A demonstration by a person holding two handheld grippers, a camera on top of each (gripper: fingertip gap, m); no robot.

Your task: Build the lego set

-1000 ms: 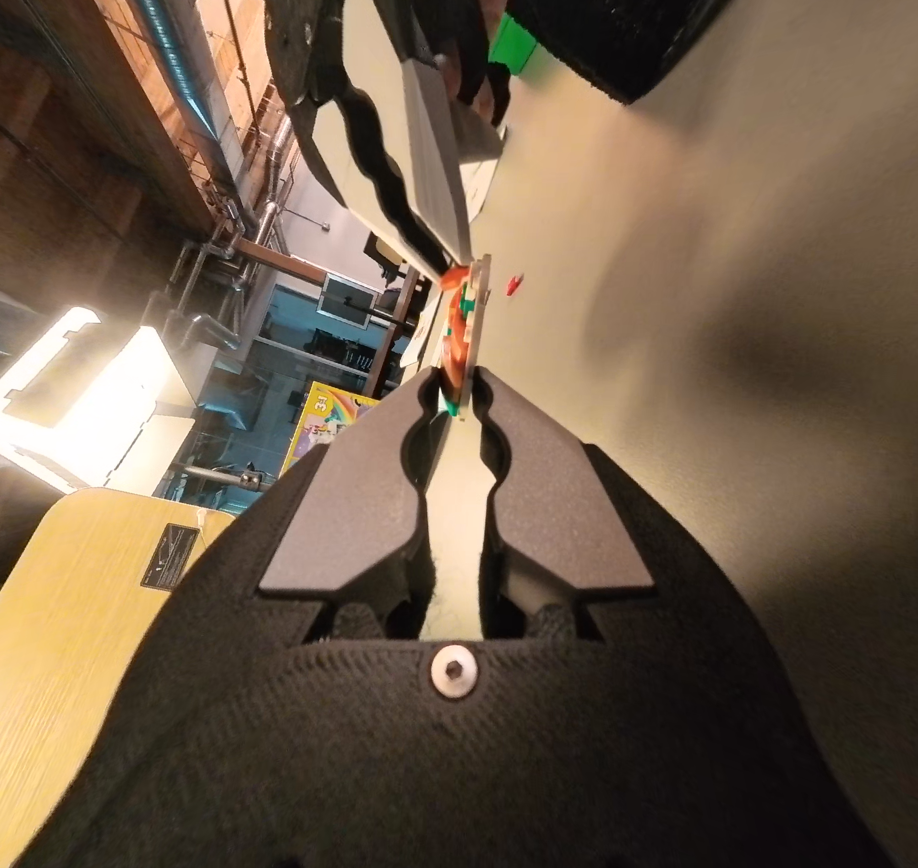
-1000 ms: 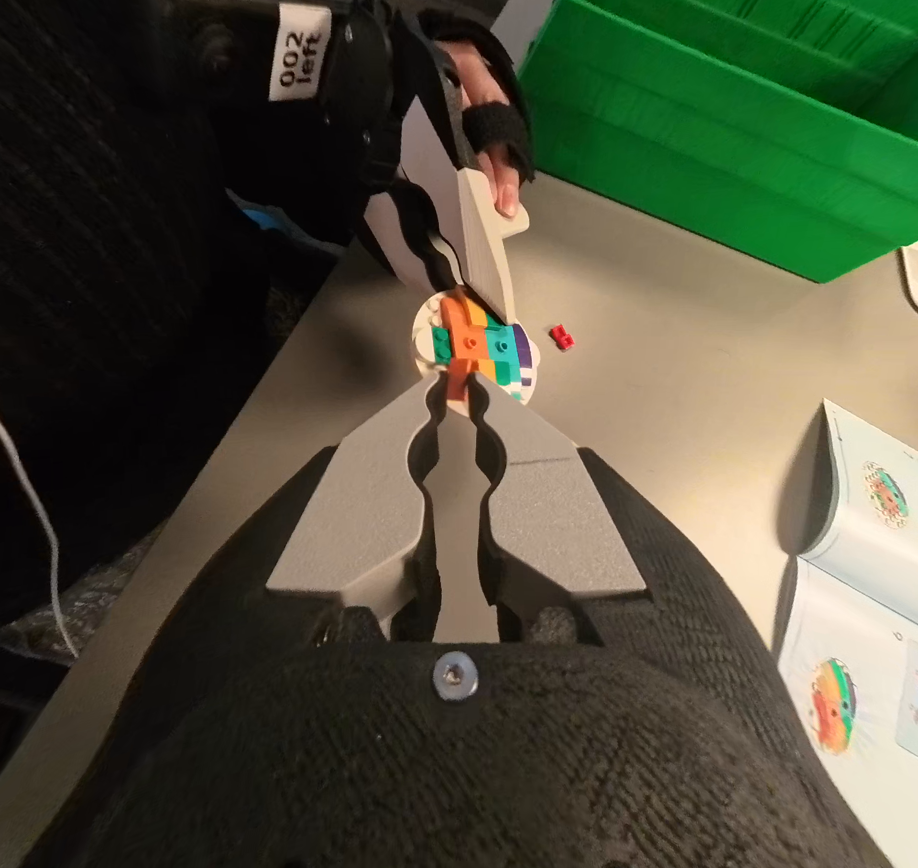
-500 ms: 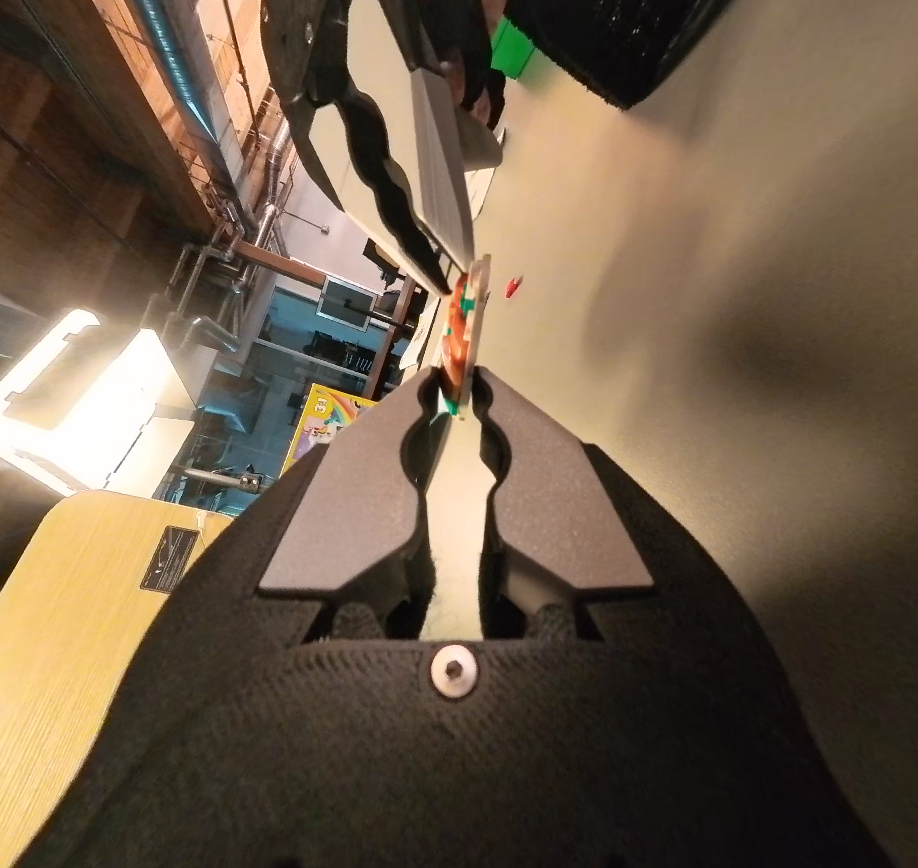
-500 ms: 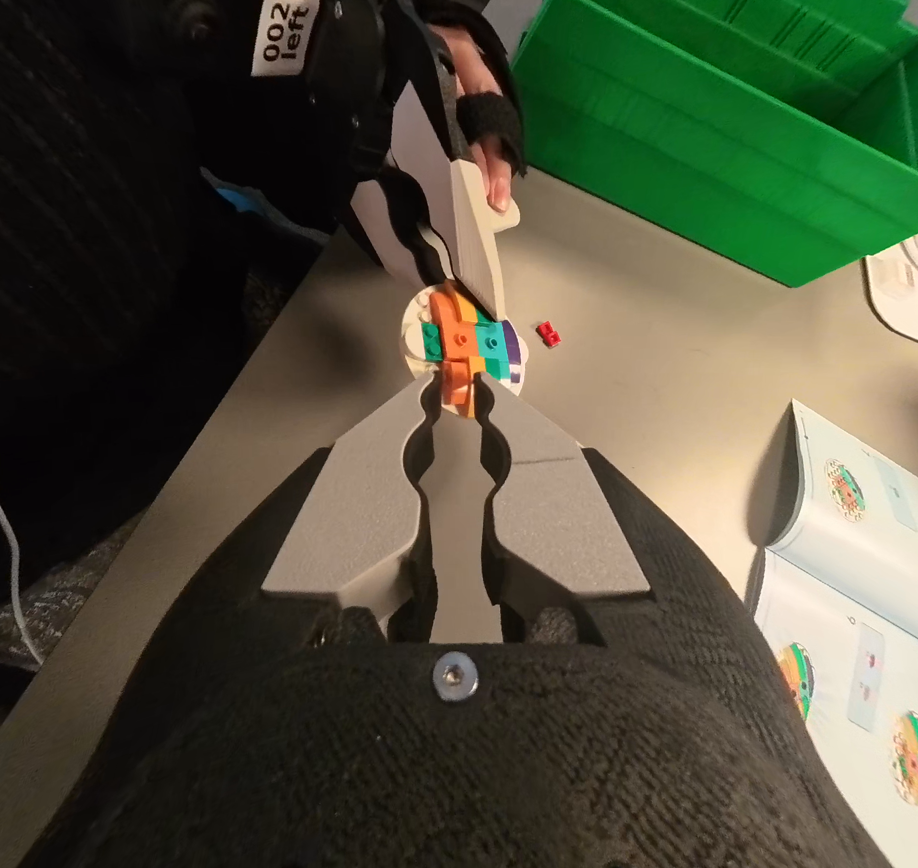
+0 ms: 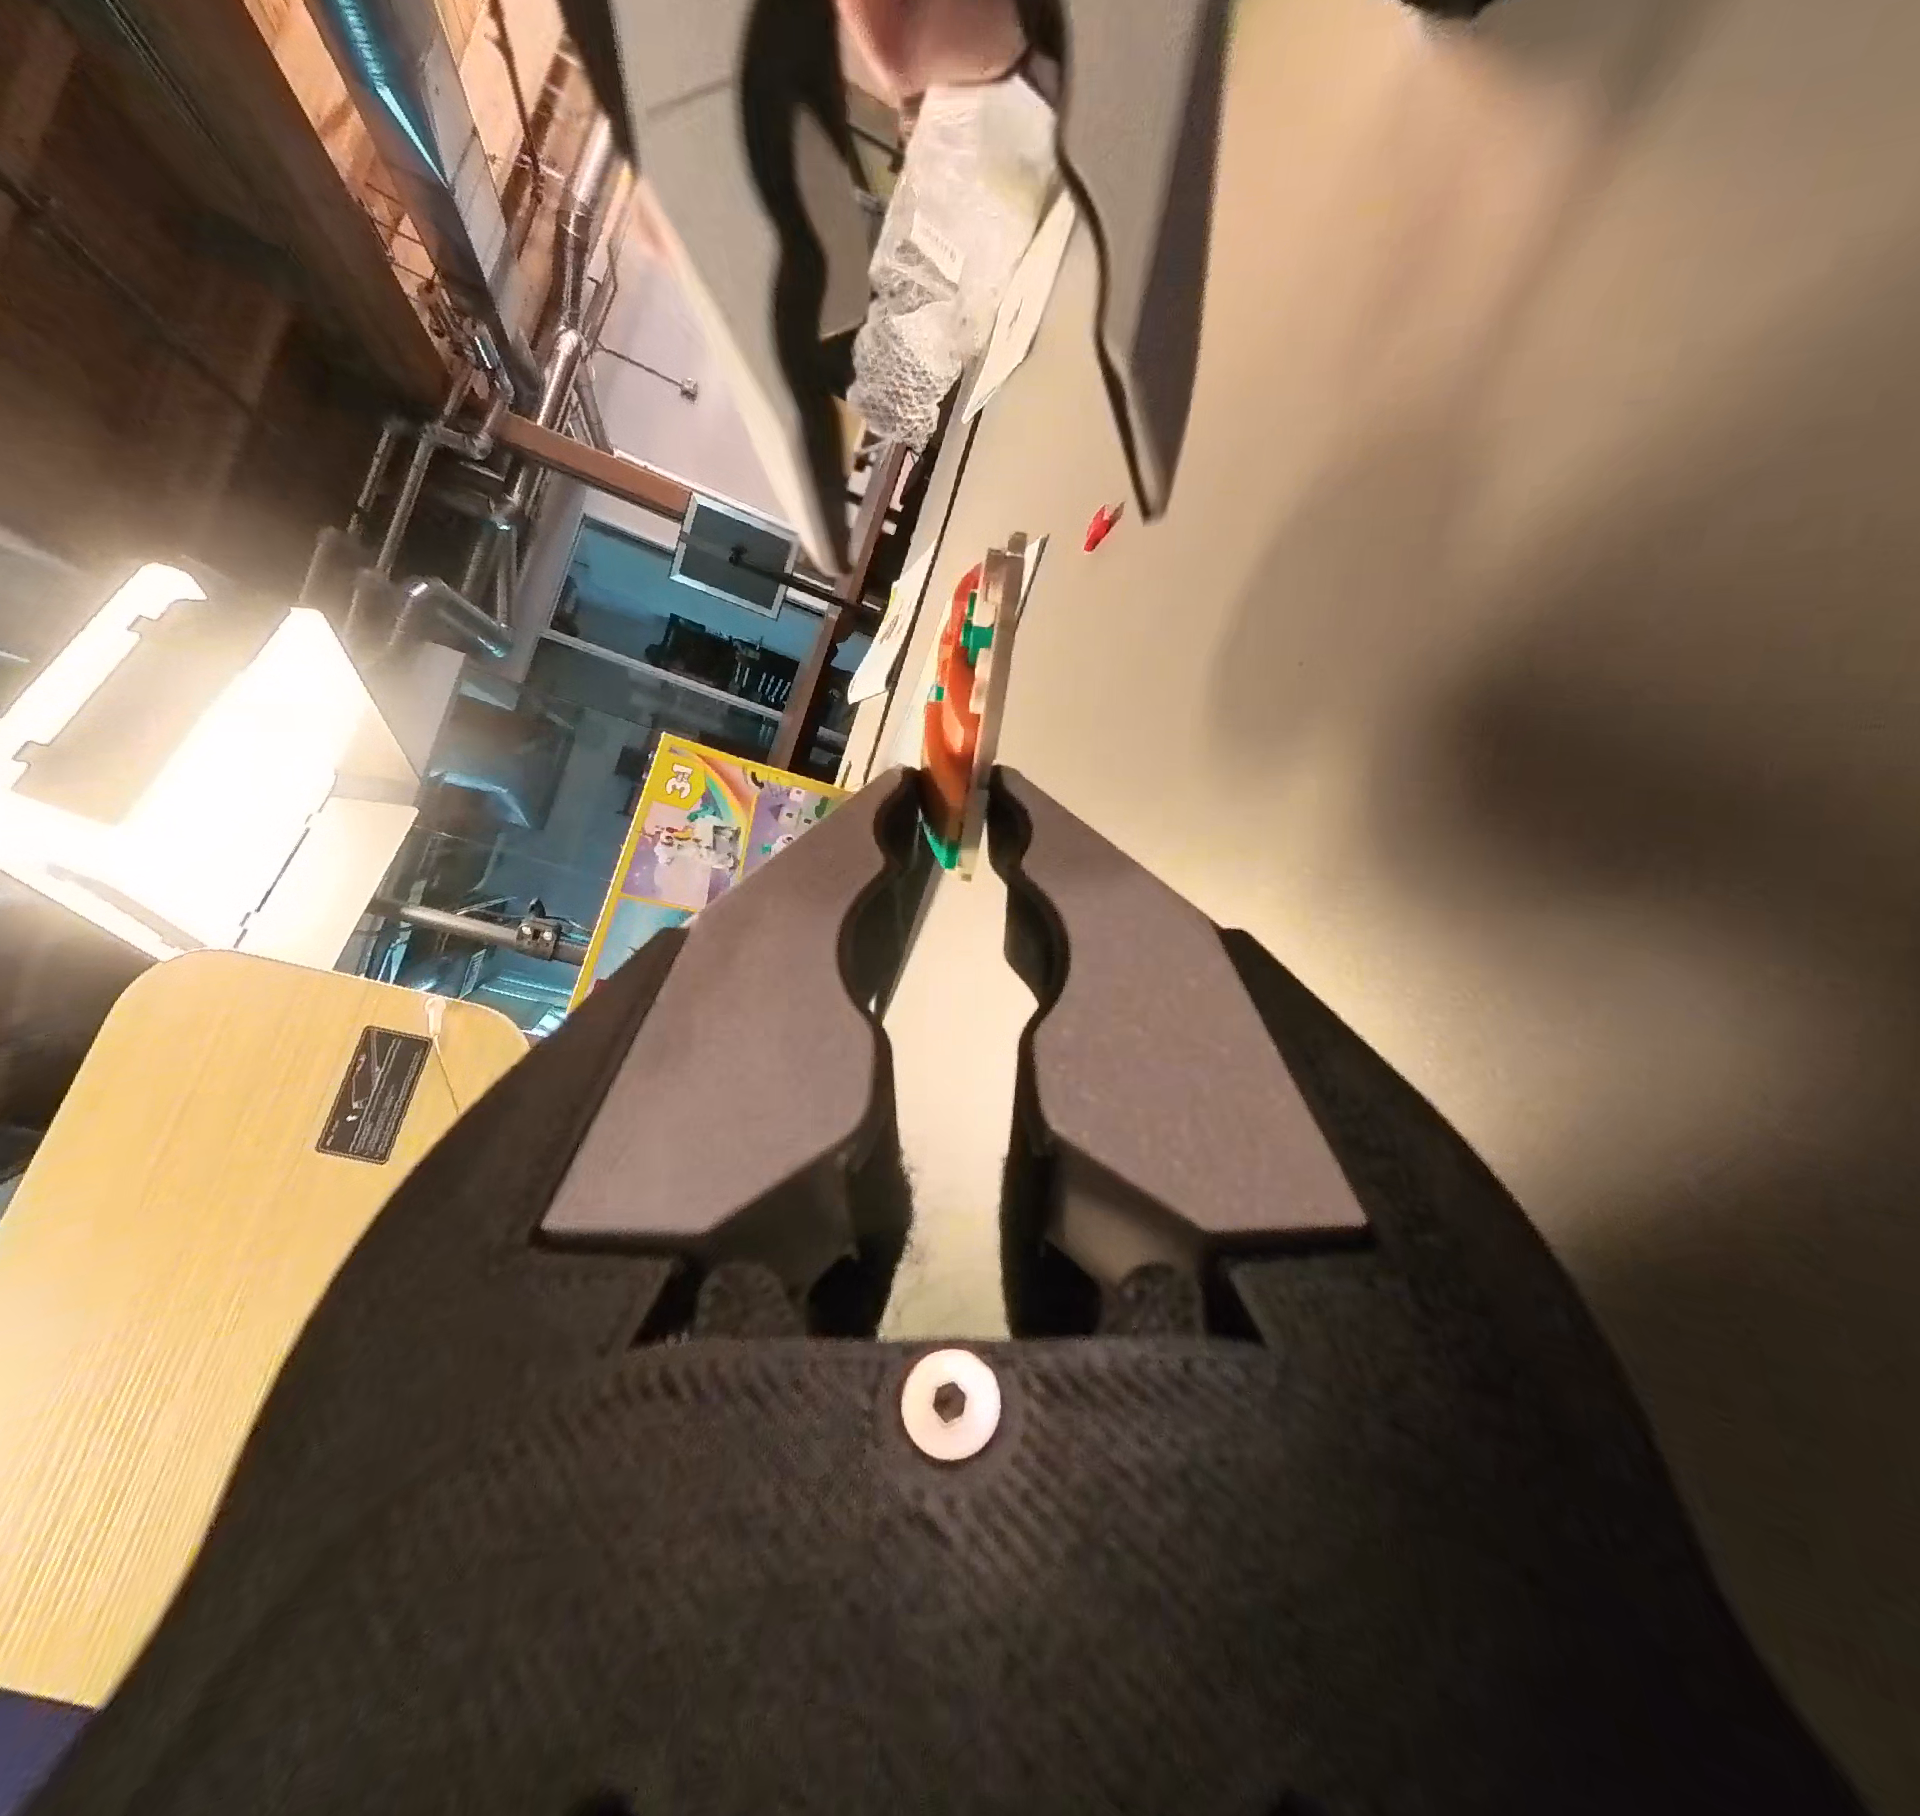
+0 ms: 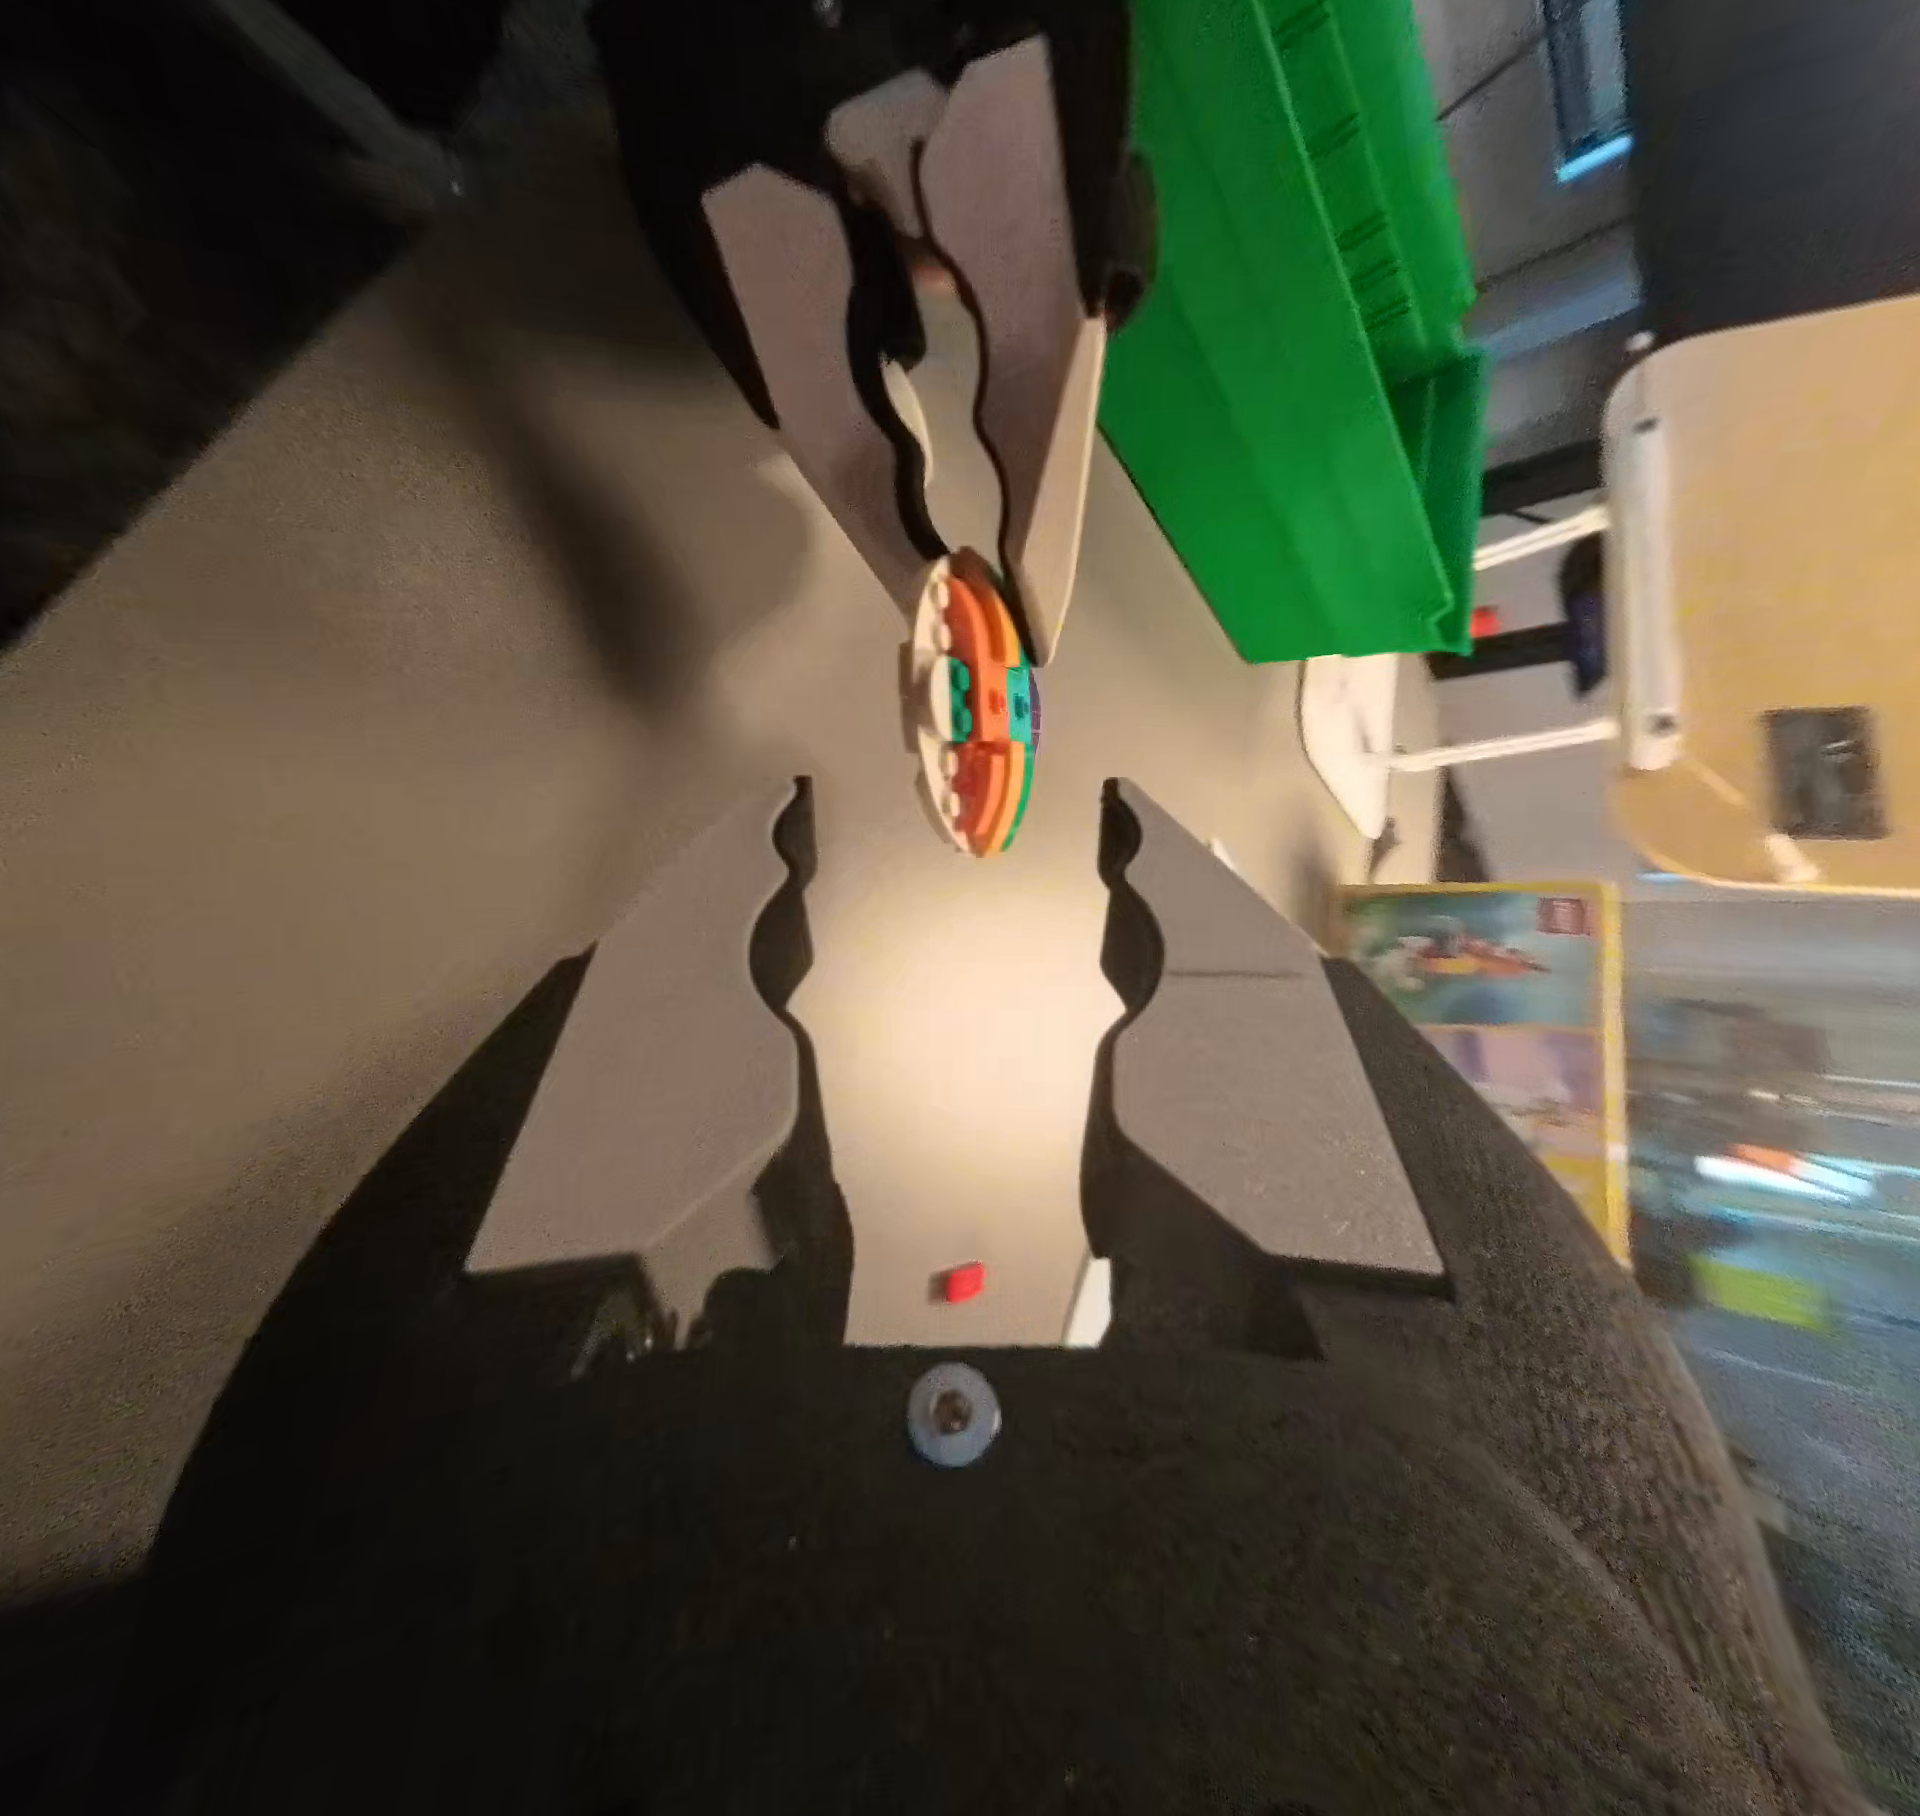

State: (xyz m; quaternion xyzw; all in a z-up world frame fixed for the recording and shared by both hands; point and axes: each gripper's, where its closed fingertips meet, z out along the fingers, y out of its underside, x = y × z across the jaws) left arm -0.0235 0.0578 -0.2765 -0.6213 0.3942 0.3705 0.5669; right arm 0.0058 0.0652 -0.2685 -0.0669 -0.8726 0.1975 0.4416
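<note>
My left gripper [image 5: 954,779] is shut on the rim of the round lego build [image 5: 968,717], a white disc with orange, green and teal bricks, seen edge-on above the table. In the right wrist view the same build [image 6: 971,706] hangs from the left gripper's fingers [image 6: 1049,478]. My right gripper [image 6: 956,784] is open wide, and the disc's lower edge sits just beyond its tips with a gap on each side. It also shows in the left wrist view [image 5: 987,509], open above the build. A small red piece [image 6: 961,1283] lies on the table [image 6: 312,727].
A green bin [image 6: 1299,312] stands on the table behind the left gripper. A yellow-edged lego box [image 6: 1486,1018] stands at the right, and also shows in the left wrist view [image 5: 707,831]. A clear plastic bag [image 5: 935,260] and papers lie farther along the table. My hands' fingertips stand some 4 cm from each other.
My right gripper was closed on the orange brick on the build; it has let go, opened wide and turned. The left gripper still holds the build in the same place.
</note>
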